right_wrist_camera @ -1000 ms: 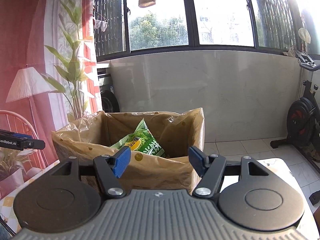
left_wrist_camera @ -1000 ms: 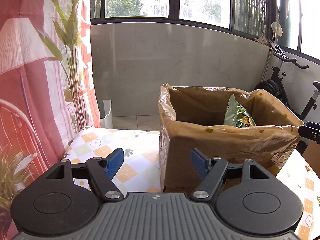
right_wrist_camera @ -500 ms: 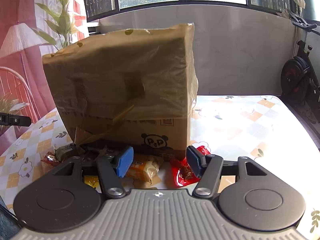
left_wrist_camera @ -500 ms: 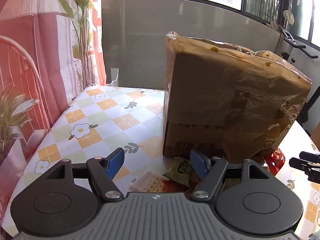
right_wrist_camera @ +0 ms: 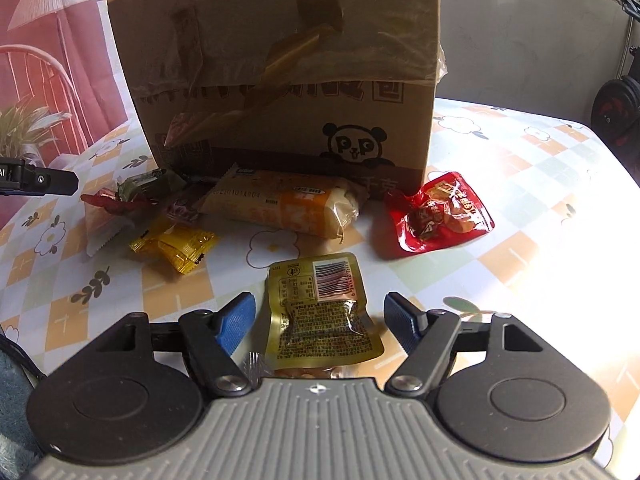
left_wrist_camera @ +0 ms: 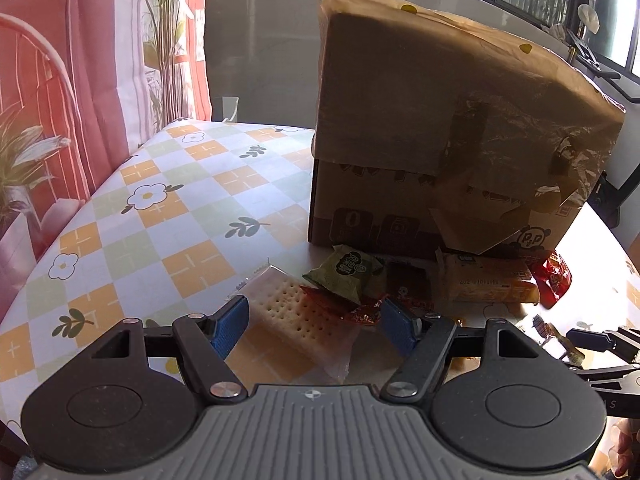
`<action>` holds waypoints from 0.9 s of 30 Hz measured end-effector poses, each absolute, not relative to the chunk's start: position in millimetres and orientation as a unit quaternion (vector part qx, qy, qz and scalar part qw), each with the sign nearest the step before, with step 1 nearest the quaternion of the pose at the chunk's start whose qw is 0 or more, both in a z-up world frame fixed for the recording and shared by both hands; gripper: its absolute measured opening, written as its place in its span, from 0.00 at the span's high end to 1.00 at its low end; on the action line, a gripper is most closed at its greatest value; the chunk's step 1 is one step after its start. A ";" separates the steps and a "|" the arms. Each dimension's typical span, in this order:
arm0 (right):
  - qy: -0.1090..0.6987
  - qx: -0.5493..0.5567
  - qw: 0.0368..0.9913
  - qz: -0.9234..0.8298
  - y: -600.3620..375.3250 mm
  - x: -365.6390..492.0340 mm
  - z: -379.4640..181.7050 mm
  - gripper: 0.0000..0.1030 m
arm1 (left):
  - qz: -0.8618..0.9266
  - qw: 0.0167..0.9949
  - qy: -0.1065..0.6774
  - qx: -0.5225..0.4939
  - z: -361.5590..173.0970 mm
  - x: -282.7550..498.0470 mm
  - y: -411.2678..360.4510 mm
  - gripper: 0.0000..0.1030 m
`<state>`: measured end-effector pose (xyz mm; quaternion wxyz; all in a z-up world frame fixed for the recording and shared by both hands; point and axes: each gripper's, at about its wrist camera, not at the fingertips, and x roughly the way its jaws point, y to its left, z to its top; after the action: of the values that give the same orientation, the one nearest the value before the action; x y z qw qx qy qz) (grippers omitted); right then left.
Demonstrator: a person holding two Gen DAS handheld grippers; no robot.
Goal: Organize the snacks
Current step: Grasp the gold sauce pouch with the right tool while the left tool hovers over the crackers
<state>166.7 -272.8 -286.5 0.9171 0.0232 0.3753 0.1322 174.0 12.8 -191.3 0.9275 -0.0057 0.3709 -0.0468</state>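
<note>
Both sets of fingers stand wide: right gripper (right_wrist_camera: 319, 322) straddles the gold packet (right_wrist_camera: 320, 312); lower squarely to the surface (right_wrist_camera: 520, 208), then close.

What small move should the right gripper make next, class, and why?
Probably close the right gripper on the gold foil snack packet. Its jaws have just been opening, and the packet lies flat on the checked tablecloth between the blue pads, untouched. The brown cardboard box behind looks like where the packet goes afterwards.
</note>
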 end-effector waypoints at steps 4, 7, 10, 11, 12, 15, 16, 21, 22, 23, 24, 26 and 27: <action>0.373 -0.005 0.918 0.133 -266.1 166.2 -289.0 0.27 | -0.058 0.926 0.373 -0.006 -193.0 171.0 8.9 0.27; 0.371 -0.015 0.919 0.130 -263.6 165.3 -288.9 0.36 | -0.061 0.927 0.370 -0.006 -193.3 168.6 9.1 0.27; 0.368 -0.020 0.920 0.136 -261.8 164.6 -288.6 0.42 | -0.059 0.928 0.368 -0.009 -193.8 167.9 11.3 0.27; 0.366 -0.024 0.920 0.137 -260.3 163.8 -288.9 0.42 | -0.058 0.928 0.368 -0.011 -193.9 168.1 12.3 0.27; 0.366 -0.025 0.920 0.140 -259.3 163.2 -288.8 0.43 | -0.057 0.928 0.368 -0.013 -193.9 168.1 13.1 0.27; 0.367 -0.031 0.917 0.151 -254.3 161.7 -287.7 0.43 | -0.060 0.930 0.363 -0.017 -192.4 167.6 14.3 0.28; 0.368 -0.033 0.916 0.157 -252.3 161.1 -287.2 0.43 | -0.061 0.930 0.362 -0.018 -192.2 167.7 14.2 0.28; 0.366 -0.041 0.915 0.164 -247.5 161.8 -288.9 0.42 | -0.069 0.930 0.361 -0.025 -192.8 168.0 13.2 0.28; 0.365 -0.039 0.916 0.163 -247.9 162.3 -289.1 0.42 | -0.070 0.930 0.361 -0.026 -192.8 168.1 13.1 0.28; 0.365 -0.039 0.916 0.162 -247.4 162.8 -289.1 0.42 | -0.071 0.929 0.361 -0.028 -192.8 168.2 13.0 0.28; 0.365 -0.040 0.916 0.161 -246.9 163.0 -289.2 0.41 | -0.073 0.929 0.362 -0.029 -193.1 168.3 13.3 0.28; 0.365 -0.038 0.916 0.161 -247.0 163.0 -289.4 0.42 | -0.075 0.927 0.365 -0.030 -194.3 169.1 13.3 0.28; 0.363 -0.037 0.917 0.159 -247.7 162.5 -289.4 0.44 | -0.076 0.927 0.367 -0.029 -195.1 169.3 13.2 0.28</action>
<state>162.5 -247.7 -289.4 0.9172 -0.0372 0.3632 0.1594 169.3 13.2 -195.1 0.9266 -0.0295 0.3671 -0.0764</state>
